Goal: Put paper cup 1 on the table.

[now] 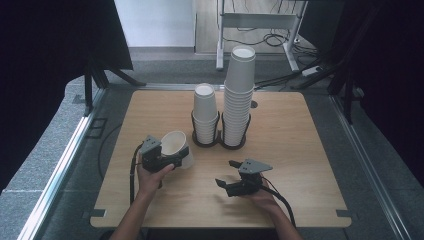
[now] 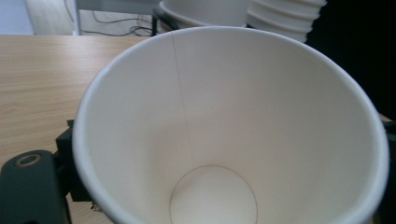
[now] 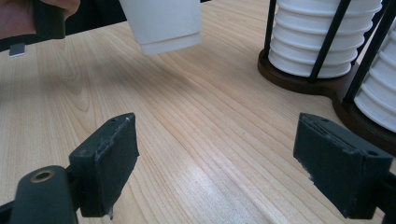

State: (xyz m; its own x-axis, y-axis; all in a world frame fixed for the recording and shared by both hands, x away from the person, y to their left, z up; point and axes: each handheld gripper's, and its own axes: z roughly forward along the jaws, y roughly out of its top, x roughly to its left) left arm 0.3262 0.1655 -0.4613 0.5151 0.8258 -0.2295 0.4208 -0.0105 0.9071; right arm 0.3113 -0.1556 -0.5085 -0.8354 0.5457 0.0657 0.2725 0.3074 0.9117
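Note:
My left gripper point(image 1: 166, 159) is shut on a white paper cup point(image 1: 176, 145) and holds it tilted just above the left part of the wooden table point(image 1: 300, 145). In the left gripper view I look straight into the empty cup point(image 2: 224, 116), and one black finger point(image 2: 28, 189) shows at its left side. My right gripper point(image 1: 226, 184) hovers low near the table's front, open, its jaws point(image 3: 233, 154) wide apart with only bare wood between them. The held cup's base point(image 3: 163, 25) hangs at the top of the right gripper view.
A black wire holder point(image 1: 220, 142) at the table's centre carries a short stack of cups point(image 1: 205, 117) and a taller stack point(image 1: 238, 95). Its dark base point(image 3: 299, 79) and the ribbed cup stacks point(image 3: 322, 42) stand close to the right gripper. Desk legs and cables lie beyond the far edge.

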